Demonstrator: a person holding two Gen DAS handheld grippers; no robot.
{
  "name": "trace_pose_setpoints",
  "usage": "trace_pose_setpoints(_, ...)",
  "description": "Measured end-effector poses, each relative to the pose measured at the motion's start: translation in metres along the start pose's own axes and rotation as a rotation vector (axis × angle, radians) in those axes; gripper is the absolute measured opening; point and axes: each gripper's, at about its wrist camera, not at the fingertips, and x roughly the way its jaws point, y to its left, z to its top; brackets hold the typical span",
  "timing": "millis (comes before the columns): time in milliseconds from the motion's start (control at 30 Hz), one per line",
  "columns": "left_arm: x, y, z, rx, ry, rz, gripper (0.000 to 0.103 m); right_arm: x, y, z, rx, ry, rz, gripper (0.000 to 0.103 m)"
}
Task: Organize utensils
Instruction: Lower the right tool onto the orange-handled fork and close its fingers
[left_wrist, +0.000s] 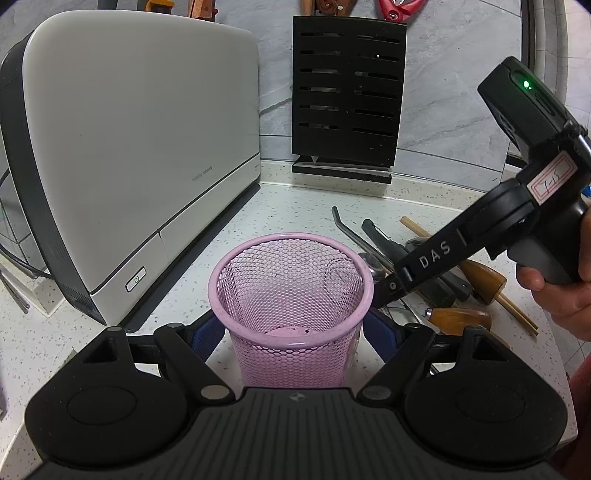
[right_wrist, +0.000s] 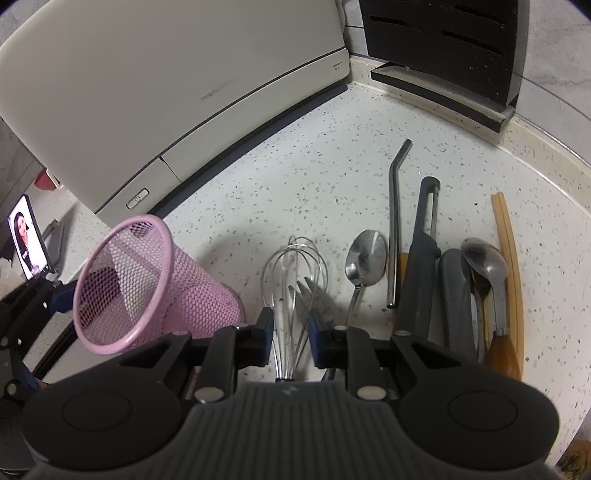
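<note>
Left gripper (left_wrist: 293, 332) clamped on pink mesh cup (left_wrist: 291, 295), upright on counter (right_wrist: 314, 166). Right gripper (right_wrist: 291, 328) narrowed around whisk (right_wrist: 291, 280) wires beside cup; contact perhaps, unclear.

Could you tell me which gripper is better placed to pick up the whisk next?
Right. The right gripper already straddles the whisk, while the left gripper is occupied around the pink mesh cup.
</note>
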Motion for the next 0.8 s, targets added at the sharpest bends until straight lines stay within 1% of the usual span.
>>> trace_pose_setpoints(33, 0.000, 0.000, 0.000, 0.001, 0.000, 0.000, 0.094, 0.000, 0.001, 0.001, -0.003, -0.006, -0.001, 0.035)
trace_pose_setpoints(67, 0.000, 0.000, 0.000, 0.001, 0.000, 0.000, 0.094, -0.001, 0.002, 0.003, -0.012, -0.016, -0.006, 0.043)
trace_pose_setpoints(167, 0.000, 0.000, 0.000, 0.000, 0.001, 0.001, 0.094, 0.000, 0.008, 0.007, -0.049, -0.032, -0.036, 0.043)
trace_pose_setpoints(333, -0.001, 0.000, -0.001, -0.003, 0.001, 0.013, 0.094, 0.013, 0.009, 0.011, -0.061, -0.007, -0.059, 0.043)
trace_pose_setpoints(400, -0.002, 0.002, 0.000, -0.014, 0.001, 0.010, 0.094, 0.017, 0.009, 0.013, -0.065, 0.000, -0.061, 0.045)
trace_pose_setpoints(500, -0.002, 0.003, 0.000, -0.018, 0.001, 0.009, 0.094, 0.023, 0.007, 0.012, -0.057, 0.011, -0.043, 0.045)
trace_pose_setpoints(600, -0.003, 0.001, -0.001, -0.007, 0.002, 0.012, 0.094, 0.025, 0.007, 0.012, -0.047, 0.003, -0.031, 0.038)
trace_pose_setpoints(700, -0.003, 0.002, -0.001, -0.005, 0.002, 0.010, 0.094, 0.022, 0.005, 0.013, -0.032, -0.009, -0.018, 0.036)
trace_pose_setpoints(800, -0.003, 0.002, -0.001, -0.006, 0.001, 0.010, 0.094, 0.017, 0.001, 0.014, -0.006, -0.017, 0.012, 0.035)
